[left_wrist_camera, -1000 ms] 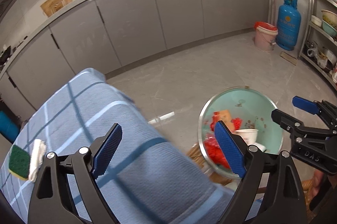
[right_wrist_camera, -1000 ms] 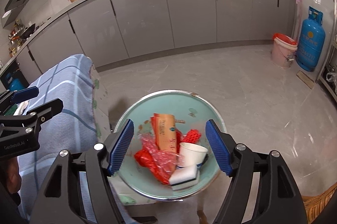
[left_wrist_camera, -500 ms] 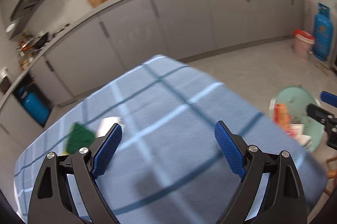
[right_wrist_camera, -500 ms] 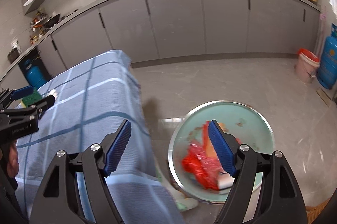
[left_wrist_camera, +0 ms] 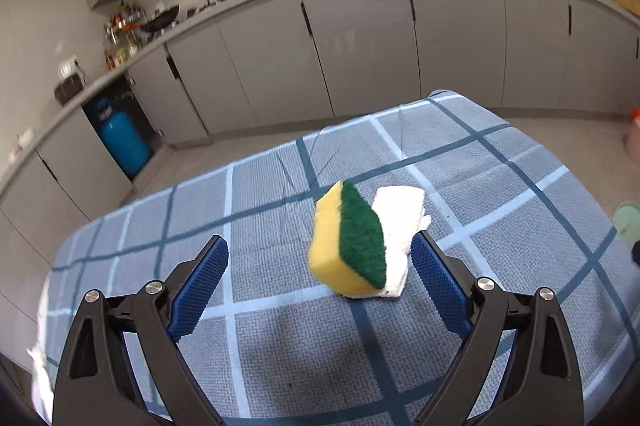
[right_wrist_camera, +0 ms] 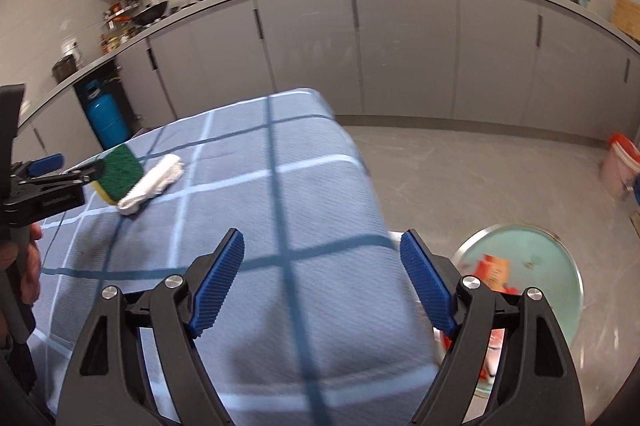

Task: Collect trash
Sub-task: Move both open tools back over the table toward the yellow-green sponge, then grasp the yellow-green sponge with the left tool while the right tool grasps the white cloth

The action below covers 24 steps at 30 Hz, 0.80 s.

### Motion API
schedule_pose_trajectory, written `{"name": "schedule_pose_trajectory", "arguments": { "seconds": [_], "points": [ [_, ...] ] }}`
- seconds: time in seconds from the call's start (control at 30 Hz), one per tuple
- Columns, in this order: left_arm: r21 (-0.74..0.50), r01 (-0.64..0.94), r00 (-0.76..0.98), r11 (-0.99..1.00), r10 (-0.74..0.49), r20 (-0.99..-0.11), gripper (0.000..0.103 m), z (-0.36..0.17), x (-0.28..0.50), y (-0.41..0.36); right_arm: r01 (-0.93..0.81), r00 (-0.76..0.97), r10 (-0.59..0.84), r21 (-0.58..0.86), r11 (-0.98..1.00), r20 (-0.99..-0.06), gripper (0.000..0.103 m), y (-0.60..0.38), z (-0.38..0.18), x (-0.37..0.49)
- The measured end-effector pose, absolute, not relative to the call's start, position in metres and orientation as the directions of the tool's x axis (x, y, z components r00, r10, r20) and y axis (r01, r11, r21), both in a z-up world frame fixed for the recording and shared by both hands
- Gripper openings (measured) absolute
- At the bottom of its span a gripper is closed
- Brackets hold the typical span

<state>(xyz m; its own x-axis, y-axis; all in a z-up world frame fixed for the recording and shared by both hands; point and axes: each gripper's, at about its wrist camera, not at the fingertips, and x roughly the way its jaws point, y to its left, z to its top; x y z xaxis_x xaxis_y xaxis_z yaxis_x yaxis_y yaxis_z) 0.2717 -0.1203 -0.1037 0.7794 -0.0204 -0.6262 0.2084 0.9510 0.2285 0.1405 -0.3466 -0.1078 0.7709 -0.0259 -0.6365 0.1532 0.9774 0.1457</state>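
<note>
A yellow sponge with a green scrub face [left_wrist_camera: 350, 242] lies on the blue checked tablecloth [left_wrist_camera: 500, 186], against a crumpled white tissue [left_wrist_camera: 400, 222]. My left gripper [left_wrist_camera: 318, 282] is open and empty, with the sponge and tissue just ahead between its fingers. In the right wrist view the sponge [right_wrist_camera: 120, 172] and tissue [right_wrist_camera: 154, 184] lie at the far left, by the left gripper [right_wrist_camera: 60, 170]. My right gripper [right_wrist_camera: 320, 282] is open and empty above the table's near corner. A mint-green basin [right_wrist_camera: 556, 266] holding red and orange trash sits on the floor to the right.
Grey kitchen cabinets [right_wrist_camera: 400, 46] run along the back wall. A blue gas cylinder [left_wrist_camera: 124, 140] stands at the left under the counter. A pink bucket [right_wrist_camera: 618, 166] stands on the tiled floor at the right. The table edge drops off beside the basin.
Both grippers have swung left from the basin toward the table. The left gripper has closed in on the sponge and tissue, which now lie between its open fingers.
</note>
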Motion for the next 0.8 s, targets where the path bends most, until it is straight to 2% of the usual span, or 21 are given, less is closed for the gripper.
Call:
{"name": "schedule_pose_trajectory", "arguments": {
  "seconds": [0.3, 0.33, 0.37, 0.4, 0.43, 0.67, 0.8],
  "points": [
    [0.136, 0.21, 0.733, 0.968, -0.064, -0.677, 0.09, -0.129, 0.295, -0.11, 0.098, 0.761, 0.003, 0.12, 0.988, -0.649, 0.084, -0.312, -0.107, 0.153],
    [0.129, 0.216, 0.733, 0.968, -0.073, -0.677, 0.085, -0.129, 0.296, -0.109, 0.097, 0.758, 0.004, 0.119, 0.988, -0.652, 0.084, -0.311, -0.107, 0.154],
    [0.121, 0.225, 0.732, 0.967, -0.085, -0.676, 0.066, -0.129, 0.296, -0.108, 0.097, 0.756, 0.003, 0.117, 0.988, -0.655, 0.084, -0.309, -0.108, 0.155],
    [0.111, 0.235, 0.725, 0.966, -0.098, -0.682, 0.055, -0.129, 0.296, -0.108, 0.096, 0.754, 0.003, 0.115, 0.989, -0.657, 0.084, -0.307, -0.108, 0.157],
    [0.092, 0.247, 0.713, 0.965, -0.117, -0.691, 0.037, -0.13, 0.298, -0.107, 0.094, 0.752, 0.004, 0.113, 0.989, -0.659, 0.084, -0.305, -0.109, 0.158],
    [0.082, 0.24, 0.738, 0.967, -0.127, -0.662, 0.033, -0.117, 0.292, -0.089, 0.057, 0.748, 0.019, 0.092, 0.994, -0.663, 0.084, -0.28, -0.106, 0.178],
    [0.109, 0.194, 0.785, 0.975, -0.088, -0.613, 0.033, -0.102, 0.283, -0.068, 0.031, 0.745, 0.036, 0.089, 0.996, -0.667, 0.084, -0.259, -0.103, 0.198]
  ]
}}
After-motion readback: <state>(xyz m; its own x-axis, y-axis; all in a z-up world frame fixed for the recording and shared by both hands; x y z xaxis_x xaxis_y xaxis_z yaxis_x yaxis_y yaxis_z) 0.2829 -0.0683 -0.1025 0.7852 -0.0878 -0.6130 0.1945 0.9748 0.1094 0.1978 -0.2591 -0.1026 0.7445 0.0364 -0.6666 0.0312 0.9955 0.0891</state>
